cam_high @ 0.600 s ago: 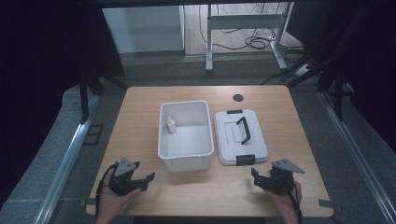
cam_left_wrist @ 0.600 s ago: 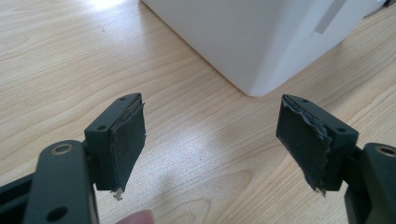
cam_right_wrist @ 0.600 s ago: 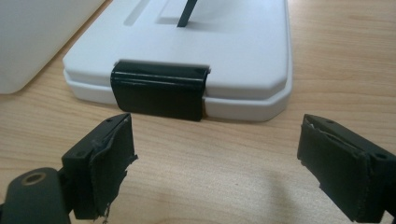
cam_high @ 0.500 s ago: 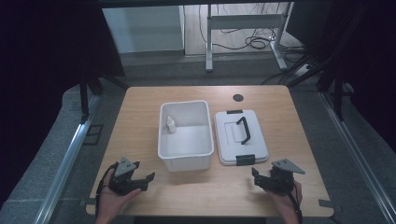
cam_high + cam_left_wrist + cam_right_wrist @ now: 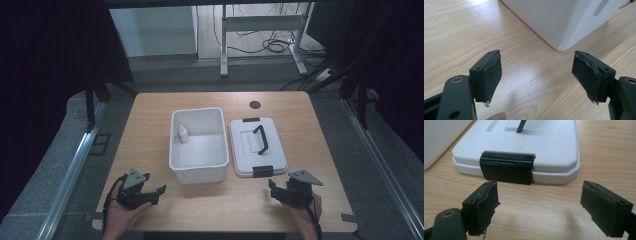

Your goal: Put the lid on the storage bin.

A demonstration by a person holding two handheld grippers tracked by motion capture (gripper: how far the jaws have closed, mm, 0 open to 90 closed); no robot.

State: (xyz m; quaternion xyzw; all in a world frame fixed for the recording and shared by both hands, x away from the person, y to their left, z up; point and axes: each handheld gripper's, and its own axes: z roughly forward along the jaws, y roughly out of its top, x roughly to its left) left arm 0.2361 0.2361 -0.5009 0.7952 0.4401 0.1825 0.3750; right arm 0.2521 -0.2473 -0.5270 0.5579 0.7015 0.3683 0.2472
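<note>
Your right claw (image 5: 274, 190) is wide open with nothing in it, low over the table (image 5: 150, 125), and just past its tips lies the white lid (image 5: 245, 150) with its black clip (image 5: 507, 167) facing you. Your left claw (image 5: 159, 191) is wide open and empty too, pointing at the near corner of the white box (image 5: 198, 172). The lid lies flat just beside the box, and a small white bottle (image 5: 183, 133) stands inside the box.

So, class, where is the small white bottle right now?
In the high view, the small white bottle stands upright inside the open white bin, against its left wall near the far corner; the lid lies flat on the table just right of the bin.
</note>
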